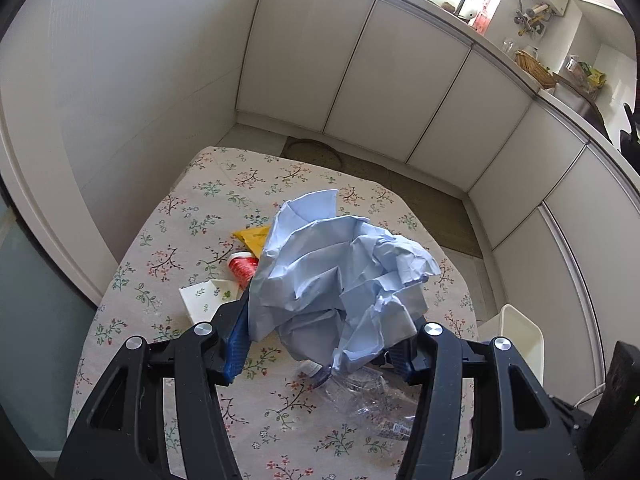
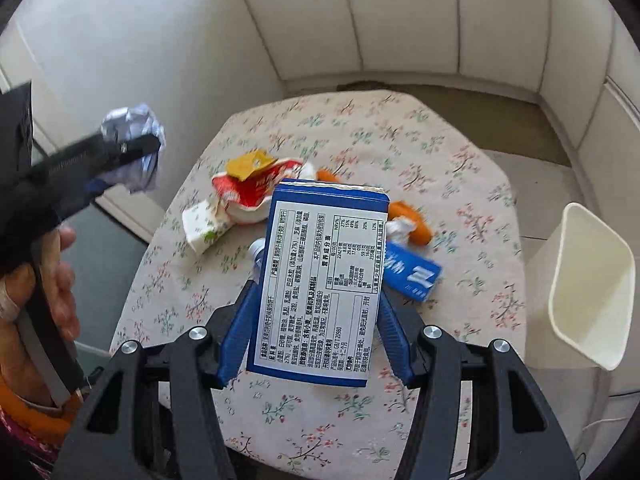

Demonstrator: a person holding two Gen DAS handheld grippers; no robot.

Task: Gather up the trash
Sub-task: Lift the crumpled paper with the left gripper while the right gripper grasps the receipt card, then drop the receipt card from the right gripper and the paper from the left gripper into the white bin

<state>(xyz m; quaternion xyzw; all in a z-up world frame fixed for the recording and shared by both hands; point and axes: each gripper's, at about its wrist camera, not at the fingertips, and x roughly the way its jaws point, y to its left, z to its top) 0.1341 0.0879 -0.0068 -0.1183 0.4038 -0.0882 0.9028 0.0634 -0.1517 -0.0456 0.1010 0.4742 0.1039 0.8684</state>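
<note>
My left gripper (image 1: 328, 320) is shut on a big crumpled ball of light-blue paper (image 1: 340, 264), held above the table. The right wrist view shows that gripper (image 2: 132, 148) at the left with the paper ball (image 2: 132, 128) and a person's hand (image 2: 60, 280) on its handle. My right gripper (image 2: 318, 296) is shut on a blue-and-white carton (image 2: 320, 280) with a printed label, lifted above the table. Below lie a yellow wrapper (image 2: 250, 164), a red-and-white bag (image 2: 252, 192), a white floral packet (image 2: 204, 226), orange pieces (image 2: 412, 220) and a blue packet (image 2: 412, 276).
The floral tablecloth (image 2: 360, 136) covers a small table. A crushed clear plastic bottle (image 1: 368, 404) lies under the left gripper. A white bin (image 2: 588, 284) stands off the table's right side. White cabinets (image 1: 360, 72) line the far wall, with brown floor in front of them.
</note>
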